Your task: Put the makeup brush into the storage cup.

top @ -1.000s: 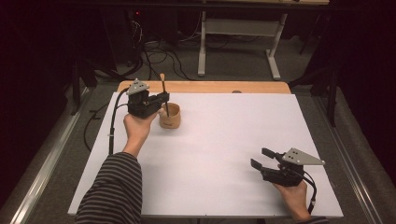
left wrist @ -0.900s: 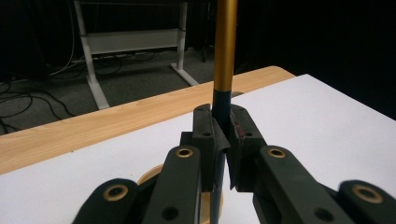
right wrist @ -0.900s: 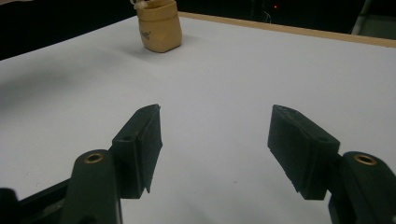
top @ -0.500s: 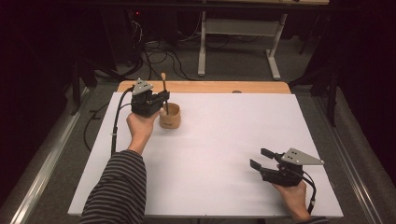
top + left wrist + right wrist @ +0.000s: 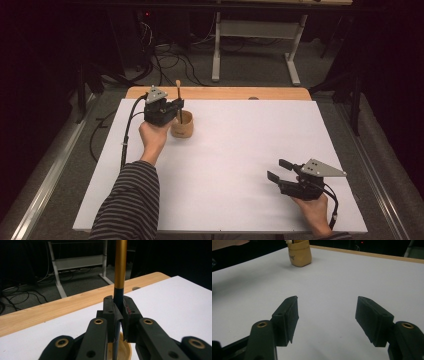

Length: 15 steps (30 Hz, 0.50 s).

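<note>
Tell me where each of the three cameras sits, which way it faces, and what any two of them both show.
High view: above the near table edge, facing forward and down on the white table; both forearms, left tongs, right tongs.
Left gripper view: rides the left tongs, facing the far table edge; jaws shut on an upright stick above a wooden cup.
Right gripper view: rides the right tongs, facing across the table; jaws open.
Shared: the cup appears in all three.
</note>
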Motion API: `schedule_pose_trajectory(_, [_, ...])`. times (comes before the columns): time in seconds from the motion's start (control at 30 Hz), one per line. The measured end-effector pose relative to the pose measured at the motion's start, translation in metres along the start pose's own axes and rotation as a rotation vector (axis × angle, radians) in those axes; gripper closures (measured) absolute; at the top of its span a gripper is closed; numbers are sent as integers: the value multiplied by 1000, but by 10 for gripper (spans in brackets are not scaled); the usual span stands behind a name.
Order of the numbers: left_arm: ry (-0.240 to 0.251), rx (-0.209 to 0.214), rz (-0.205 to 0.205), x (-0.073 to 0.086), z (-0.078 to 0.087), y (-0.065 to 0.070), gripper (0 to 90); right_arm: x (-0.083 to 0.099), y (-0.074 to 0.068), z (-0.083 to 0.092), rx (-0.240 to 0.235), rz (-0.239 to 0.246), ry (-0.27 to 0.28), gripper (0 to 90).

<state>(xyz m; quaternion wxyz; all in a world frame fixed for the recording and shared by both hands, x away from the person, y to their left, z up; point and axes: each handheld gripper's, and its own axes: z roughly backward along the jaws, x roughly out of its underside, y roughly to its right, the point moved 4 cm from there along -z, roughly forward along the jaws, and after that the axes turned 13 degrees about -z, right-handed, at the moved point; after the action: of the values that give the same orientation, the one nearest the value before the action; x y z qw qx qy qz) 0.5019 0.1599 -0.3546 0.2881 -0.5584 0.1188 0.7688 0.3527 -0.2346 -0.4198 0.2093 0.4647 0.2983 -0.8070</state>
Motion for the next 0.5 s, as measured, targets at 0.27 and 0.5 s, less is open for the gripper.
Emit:
schedule_pose_trajectory(0.27, [-36,12,-1,6,-6,2,831,0,0,0,-3,-1,-4,366])
schedule_pose_trajectory(0.5, [-65,17,-2,12,-10,2,831,1,-1,-1,-3,-8,-12,366])
